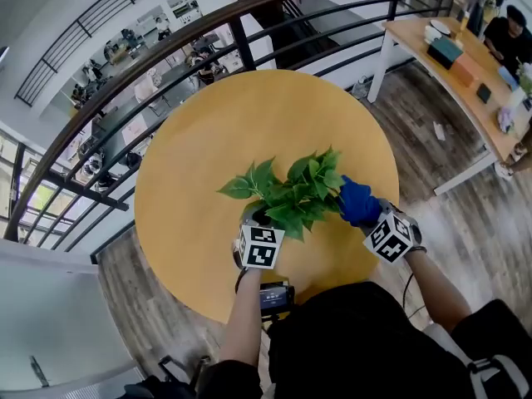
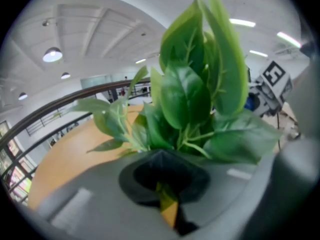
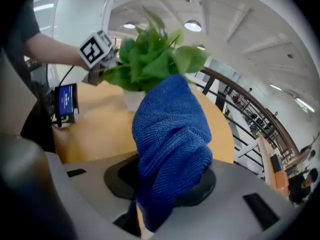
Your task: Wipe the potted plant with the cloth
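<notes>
A green leafy potted plant (image 1: 295, 191) stands near the front of the round wooden table (image 1: 249, 115); its white pot (image 3: 131, 100) shows in the right gripper view. My right gripper (image 1: 366, 214) is shut on a blue cloth (image 1: 357, 202), and the cloth (image 3: 170, 134) is pressed against the leaves on the plant's right side. My left gripper (image 1: 259, 221) sits tight against the plant's near left side, under the leaves (image 2: 195, 99). Its jaws are hidden in every view, and what it grips, if anything, does not show.
A small device with a blue screen (image 1: 275, 296) hangs at the table's near edge by the person's body. A dark curved railing (image 1: 166, 48) runs behind the table. A long wooden desk (image 1: 465, 65) with items and a seated person (image 1: 509, 36) stands at the far right.
</notes>
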`<control>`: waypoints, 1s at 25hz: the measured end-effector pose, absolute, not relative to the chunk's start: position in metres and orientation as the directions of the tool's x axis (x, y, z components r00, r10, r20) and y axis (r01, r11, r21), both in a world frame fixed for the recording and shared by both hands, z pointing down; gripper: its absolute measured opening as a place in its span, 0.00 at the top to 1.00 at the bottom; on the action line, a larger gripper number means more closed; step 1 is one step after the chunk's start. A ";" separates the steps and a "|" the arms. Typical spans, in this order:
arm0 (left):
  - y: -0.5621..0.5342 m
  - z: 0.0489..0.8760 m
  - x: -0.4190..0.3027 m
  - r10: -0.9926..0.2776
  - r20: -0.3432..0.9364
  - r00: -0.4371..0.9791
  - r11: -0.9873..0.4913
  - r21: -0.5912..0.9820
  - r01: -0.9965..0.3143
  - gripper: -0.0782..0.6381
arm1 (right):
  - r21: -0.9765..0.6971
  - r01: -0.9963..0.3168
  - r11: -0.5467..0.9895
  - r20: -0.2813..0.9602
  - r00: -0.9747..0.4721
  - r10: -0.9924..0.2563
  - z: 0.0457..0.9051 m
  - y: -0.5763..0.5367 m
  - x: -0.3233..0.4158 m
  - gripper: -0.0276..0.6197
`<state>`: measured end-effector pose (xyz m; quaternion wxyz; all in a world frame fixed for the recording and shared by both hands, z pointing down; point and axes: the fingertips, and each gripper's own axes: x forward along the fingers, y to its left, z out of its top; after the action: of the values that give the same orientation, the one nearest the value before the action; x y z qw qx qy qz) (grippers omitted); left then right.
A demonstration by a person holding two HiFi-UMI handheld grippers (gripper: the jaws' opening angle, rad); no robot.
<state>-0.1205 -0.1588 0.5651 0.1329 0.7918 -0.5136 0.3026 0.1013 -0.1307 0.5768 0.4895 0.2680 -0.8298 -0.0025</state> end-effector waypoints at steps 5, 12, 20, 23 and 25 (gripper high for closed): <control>-0.159 0.567 -0.121 -0.732 0.616 0.291 -0.440 -0.101 -0.892 0.89 | 0.202 -0.410 0.890 0.884 -0.314 -0.345 0.617 -0.089 0.123 0.75; -0.152 0.559 -0.132 -0.783 0.560 0.269 -0.412 -0.143 -0.900 0.89 | 0.091 -0.482 0.872 0.876 -0.378 -0.300 0.619 -0.066 0.123 0.75; -0.122 0.529 -0.146 -0.861 0.452 0.232 -0.305 -0.095 -0.948 0.76 | 0.013 -0.518 0.855 0.801 -0.507 -0.319 0.590 -0.062 0.113 0.75; -0.098 0.512 -0.153 -0.903 0.388 0.182 -0.242 -0.111 -0.964 0.71 | 0.007 -0.514 0.858 0.756 -0.559 -0.342 0.570 -0.058 0.112 0.75; -0.075 0.498 -0.158 -0.931 0.338 0.140 -0.187 -0.110 -0.976 0.67 | -0.004 -0.509 0.861 0.718 -0.600 -0.352 0.554 -0.053 0.115 0.75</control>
<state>-0.1578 -0.0754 0.4978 0.0678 0.7519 -0.6341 0.1674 0.1146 -0.0534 0.5542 0.3755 0.2424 -0.8884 0.1046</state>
